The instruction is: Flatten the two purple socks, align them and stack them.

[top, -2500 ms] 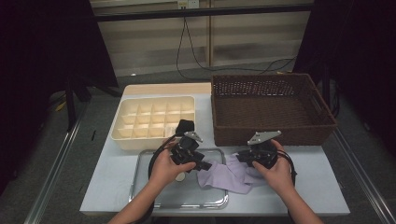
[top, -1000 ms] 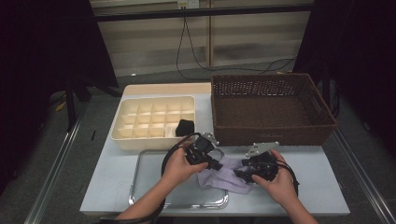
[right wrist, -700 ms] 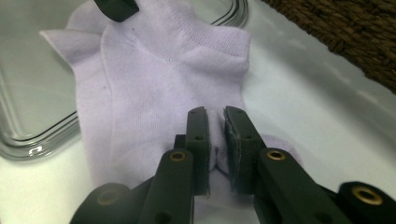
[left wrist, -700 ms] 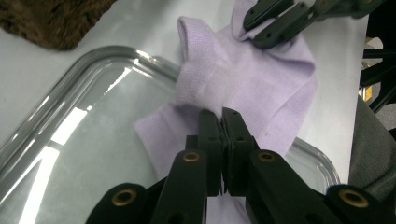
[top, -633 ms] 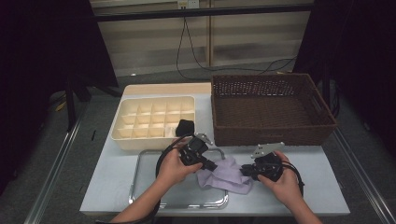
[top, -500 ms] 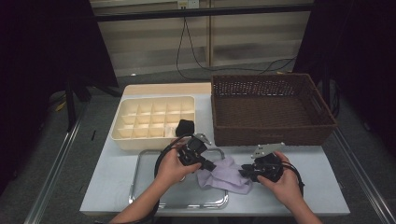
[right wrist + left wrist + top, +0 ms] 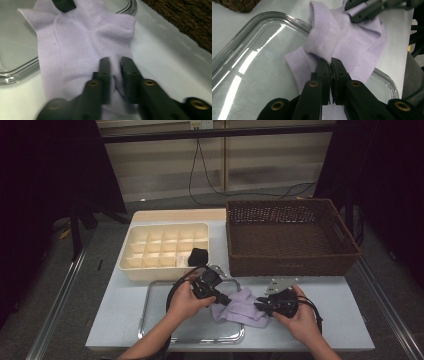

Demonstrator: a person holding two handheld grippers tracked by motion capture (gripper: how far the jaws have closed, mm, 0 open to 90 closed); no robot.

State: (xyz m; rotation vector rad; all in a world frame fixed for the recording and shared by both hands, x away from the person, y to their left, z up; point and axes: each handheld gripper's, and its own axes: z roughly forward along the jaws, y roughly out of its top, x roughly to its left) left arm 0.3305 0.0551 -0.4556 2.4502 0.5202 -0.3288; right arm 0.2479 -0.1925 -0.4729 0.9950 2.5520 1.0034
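The left gripper point(image 7: 331, 65) is holding the lilac sock point(image 7: 347, 42) near its cuff: its two black jaws are standing almost together, and a fold of the fabric is pinched between them, low in the middle of the left gripper view. The right gripper point(image 7: 115, 65) is gripping the other end of the same sock. Its jaws have just been closing, a ridge of cloth is lying between them, and they are pressing on it from both sides.

In the high view the left gripper point(image 7: 223, 299) is sitting a little left of the lower middle of the frame, and the right gripper point(image 7: 261, 304) is just to the right of it, each one in a hand of the person. The sock point(image 7: 243, 304) is stretching between them. Its left part is lying over the right edge of the clear tray point(image 7: 165, 330), and its right part is resting on the white table point(image 7: 340, 295).

Above the tray, the cream divided box point(image 7: 145, 251) is standing with a black bundle point(image 7: 199, 256) in its lower right compartment. The brown wicker basket point(image 7: 292, 265) is filling the upper right part of the table.
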